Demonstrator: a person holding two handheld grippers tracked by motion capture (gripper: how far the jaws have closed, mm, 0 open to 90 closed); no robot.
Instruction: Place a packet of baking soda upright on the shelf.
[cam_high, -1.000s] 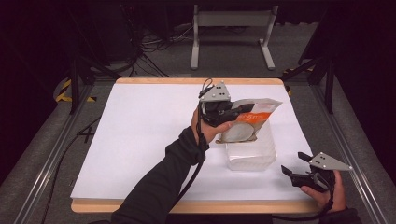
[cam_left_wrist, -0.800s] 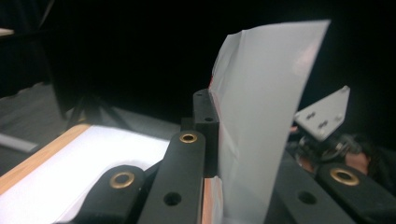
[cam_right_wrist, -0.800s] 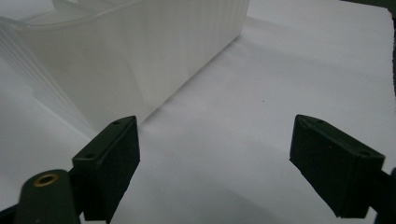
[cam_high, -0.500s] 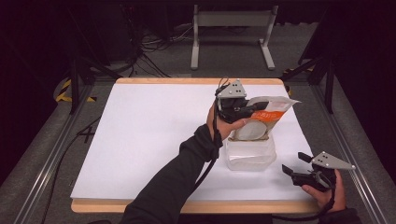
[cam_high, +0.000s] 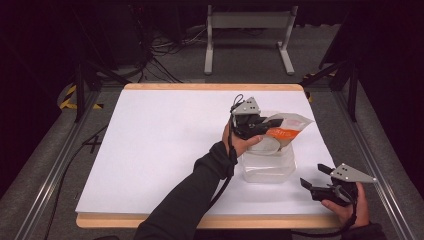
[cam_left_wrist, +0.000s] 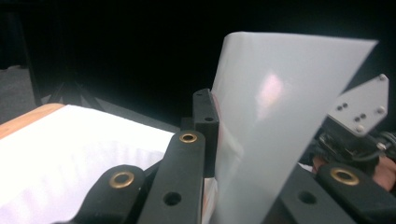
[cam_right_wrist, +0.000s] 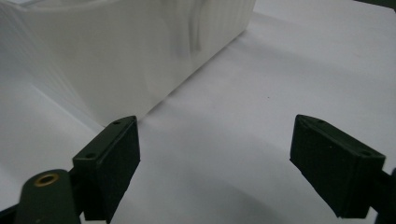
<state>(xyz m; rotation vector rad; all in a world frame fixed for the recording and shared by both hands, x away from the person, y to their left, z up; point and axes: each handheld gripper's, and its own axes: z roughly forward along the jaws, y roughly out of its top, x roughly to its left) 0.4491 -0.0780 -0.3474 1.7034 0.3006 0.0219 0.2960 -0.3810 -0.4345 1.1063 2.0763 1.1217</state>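
Note:
A white and orange pouch (cam_high: 285, 129) hangs tilted over a clear plastic container (cam_high: 268, 166) right of the table's middle. My left gripper (cam_high: 253, 125) is shut on the pouch's edge, holding it above the container's open top. In the left gripper view the pale pouch (cam_left_wrist: 275, 121) stands pinched between the black jaws, with my left gripper (cam_left_wrist: 219, 140) closed around it. My right gripper (cam_high: 312, 177) rests open near the table's front right corner, just right of the container. In the right gripper view my right gripper (cam_right_wrist: 215, 158) has nothing between its jaws, and the container's wall (cam_right_wrist: 116, 56) stands ahead at the left.
The white table top (cam_high: 160, 145) has a wooden edge (cam_high: 200, 221) along the front. Metal rails run along both sides of the table. A grey metal stand (cam_high: 250, 30) and cables sit on the floor behind.
My left gripper has carried the pouch to the right, from beside the container to over its top. The right gripper has stayed where it was.

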